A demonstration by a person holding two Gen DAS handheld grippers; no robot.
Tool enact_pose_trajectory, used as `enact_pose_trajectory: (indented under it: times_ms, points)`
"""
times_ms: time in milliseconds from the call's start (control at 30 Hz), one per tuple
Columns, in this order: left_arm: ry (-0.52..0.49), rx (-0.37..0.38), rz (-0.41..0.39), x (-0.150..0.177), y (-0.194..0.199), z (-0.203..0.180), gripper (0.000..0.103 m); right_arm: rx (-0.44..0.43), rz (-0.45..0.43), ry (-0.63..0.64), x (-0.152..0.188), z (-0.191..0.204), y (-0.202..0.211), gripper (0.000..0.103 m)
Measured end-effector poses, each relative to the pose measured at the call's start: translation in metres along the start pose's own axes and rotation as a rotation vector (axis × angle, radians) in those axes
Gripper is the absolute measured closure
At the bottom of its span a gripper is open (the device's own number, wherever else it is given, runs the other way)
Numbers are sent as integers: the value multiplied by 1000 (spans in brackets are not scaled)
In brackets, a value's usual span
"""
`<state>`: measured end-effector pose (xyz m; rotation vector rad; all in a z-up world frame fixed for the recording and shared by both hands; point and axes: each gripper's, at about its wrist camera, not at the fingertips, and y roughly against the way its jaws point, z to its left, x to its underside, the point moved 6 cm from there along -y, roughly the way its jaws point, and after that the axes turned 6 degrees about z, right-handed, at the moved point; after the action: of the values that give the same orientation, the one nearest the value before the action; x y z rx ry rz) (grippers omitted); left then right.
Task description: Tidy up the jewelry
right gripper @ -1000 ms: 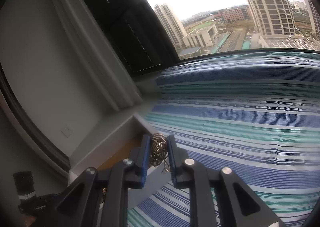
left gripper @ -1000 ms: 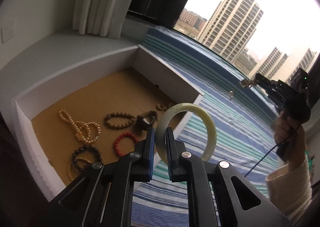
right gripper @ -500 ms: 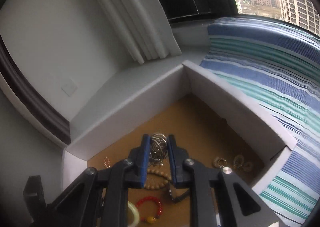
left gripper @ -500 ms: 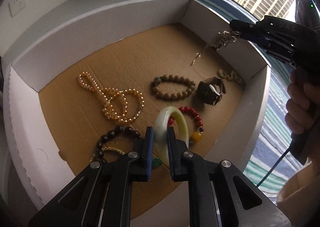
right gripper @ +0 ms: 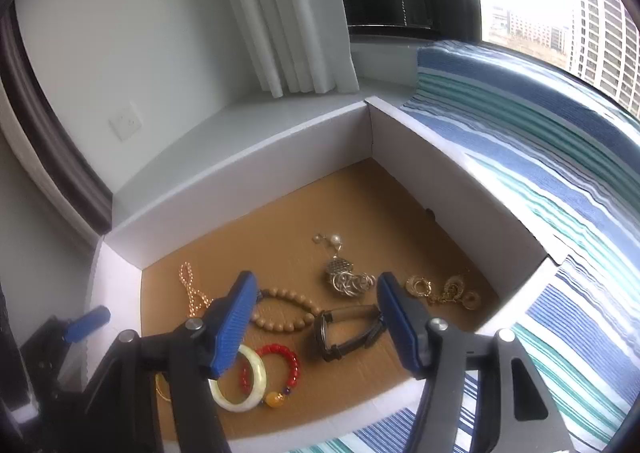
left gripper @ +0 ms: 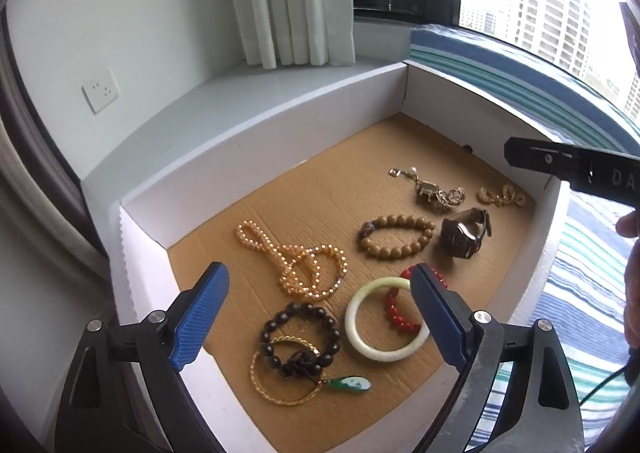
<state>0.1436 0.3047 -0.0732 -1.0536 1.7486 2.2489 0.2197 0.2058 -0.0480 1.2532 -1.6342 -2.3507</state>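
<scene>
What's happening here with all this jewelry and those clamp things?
A person is sorting jewelry into a white box using two handheld grippers. Both the left gripper and right gripper hover open and hold nothing. The pale green bangle and the silver ring trinket lie on the cardboard floor among beaded bracelets.

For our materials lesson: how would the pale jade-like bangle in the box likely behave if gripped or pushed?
The pale bangle looks like a rigid, glossy ring, so it would probably keep its shape yet slip between pads. Lying flat on the cardboard floor, it should slide; stood on edge, it might roll.
</scene>
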Motion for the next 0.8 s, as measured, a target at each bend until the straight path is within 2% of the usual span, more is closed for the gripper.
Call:
enact_pose_trajectory:
  times_ms: [133, 233, 267, 300, 367, 433, 467, 600, 800]
  points:
    - [5, -58, -61, -3, 16, 6, 1, 62, -8, 96, 13, 12, 18, 38]
    - [38, -142, -77, -4, 26, 13, 1, 90, -4, 138, 19, 18, 26, 36]
    - [49, -181, -84, -4, 29, 16, 1, 107, -3, 148, 21, 19, 29, 30]
    - [64, -200, -90, -4, 32, 18, 1, 122, -2, 156, 22, 20, 31, 17]
    - [96, -179, -21, -2, 31, 24, 1, 146, -2, 157, 23, 21, 34, 16]
    - [113, -83, 77, 1, 25, 25, 1, 159, 15, 144, 24, 20, 33, 16]
    - [123, -52, 94, 2, 25, 25, 1, 160, 28, 140, 25, 21, 31, 16]
    - [146, -73, 81, 0, 30, 28, 1, 182, 60, 152, 28, 26, 25, 16]
    - [191, -27, 108, -1, 35, 30, 1, 187, 104, 159, 31, 32, 20, 16]
